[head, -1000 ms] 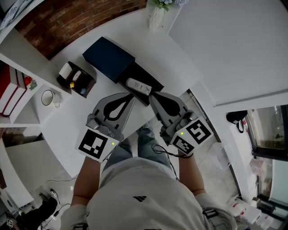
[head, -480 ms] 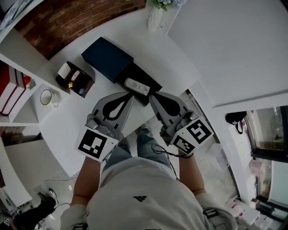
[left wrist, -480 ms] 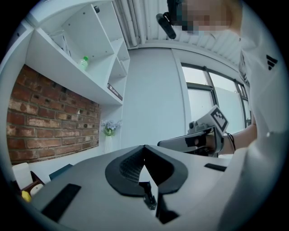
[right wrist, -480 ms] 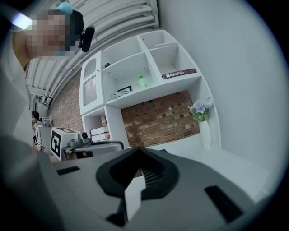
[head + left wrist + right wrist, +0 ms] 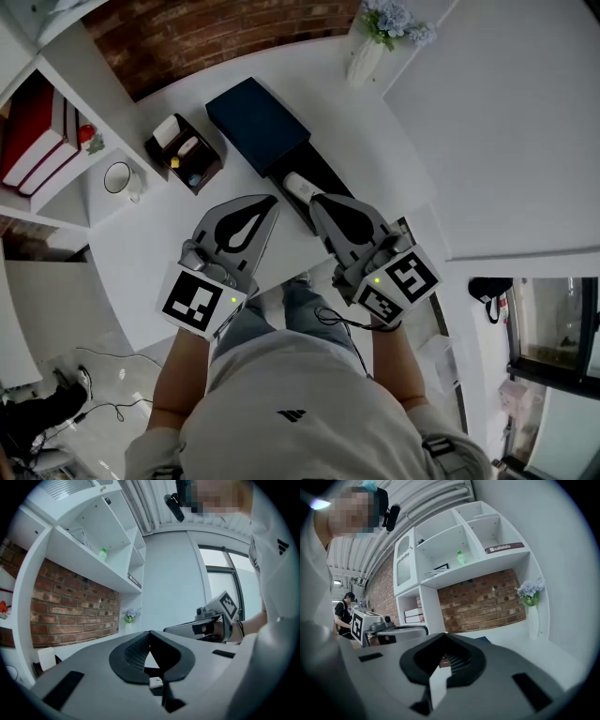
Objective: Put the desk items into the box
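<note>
A black open box (image 5: pixel 325 170) lies on the white desk (image 5: pixel 150 248), with its dark blue lid (image 5: pixel 255 125) resting against its far end. A white oblong item (image 5: pixel 298 185) lies inside the box. A brown desk organiser (image 5: pixel 185 155) holding small items stands left of the lid. My left gripper (image 5: pixel 274 199) (image 5: pixel 150 632) is shut and empty, held level just short of the box's near left corner. My right gripper (image 5: pixel 314 199) (image 5: pixel 444 633) is also shut and empty, its tip close beside the white item.
A white mug (image 5: pixel 119 177) stands left of the organiser. A vase of flowers (image 5: pixel 370 47) sits at the desk's far right corner. Red books (image 5: pixel 33 127) fill a shelf at the left, against a brick wall (image 5: pixel 216 33). The desk's near edge runs under both grippers.
The desk and box have shifted across the head view. Both grippers have moved slightly forward together, so the right tip now sits nearer the white item. Both stay shut.
</note>
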`<action>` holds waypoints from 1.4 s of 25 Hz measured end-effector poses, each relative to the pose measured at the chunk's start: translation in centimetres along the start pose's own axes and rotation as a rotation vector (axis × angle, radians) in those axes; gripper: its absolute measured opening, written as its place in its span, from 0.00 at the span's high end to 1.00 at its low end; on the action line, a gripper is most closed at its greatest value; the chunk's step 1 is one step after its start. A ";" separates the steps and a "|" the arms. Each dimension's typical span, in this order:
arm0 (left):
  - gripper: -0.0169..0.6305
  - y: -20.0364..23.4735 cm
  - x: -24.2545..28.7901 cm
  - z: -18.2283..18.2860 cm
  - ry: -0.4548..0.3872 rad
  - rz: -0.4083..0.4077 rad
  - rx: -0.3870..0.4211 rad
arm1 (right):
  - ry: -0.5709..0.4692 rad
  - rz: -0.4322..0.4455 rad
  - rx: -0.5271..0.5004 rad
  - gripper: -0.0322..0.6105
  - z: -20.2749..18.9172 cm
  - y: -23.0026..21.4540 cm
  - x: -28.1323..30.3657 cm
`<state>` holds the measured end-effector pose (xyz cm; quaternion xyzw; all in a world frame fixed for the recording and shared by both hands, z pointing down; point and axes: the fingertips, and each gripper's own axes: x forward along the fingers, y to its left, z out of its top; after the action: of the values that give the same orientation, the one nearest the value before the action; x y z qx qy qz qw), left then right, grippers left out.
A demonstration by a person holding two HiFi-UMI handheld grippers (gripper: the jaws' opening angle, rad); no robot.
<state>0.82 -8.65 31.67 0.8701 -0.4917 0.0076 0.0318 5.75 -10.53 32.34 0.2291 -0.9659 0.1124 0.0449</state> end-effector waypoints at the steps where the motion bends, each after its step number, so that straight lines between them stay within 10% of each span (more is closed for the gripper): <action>1: 0.96 0.5 -0.4 0.0 -0.003 0.023 -0.001 | 0.005 0.021 -0.006 0.94 0.1 0.3 0.6; 22: 0.96 7.6 -13.0 -1.2 -0.034 0.545 -0.067 | 0.138 0.515 -0.085 0.94 -1.5 10.8 11.3; 35: 0.96 9.4 -15.8 -1.3 -0.041 0.644 -0.070 | 0.211 0.537 -0.196 0.94 -3.8 11.0 16.2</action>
<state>-15.40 0.07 32.71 0.6681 -0.7423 -0.0172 0.0477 -13.52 -7.07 36.15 -0.0527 -0.9881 0.0496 0.1355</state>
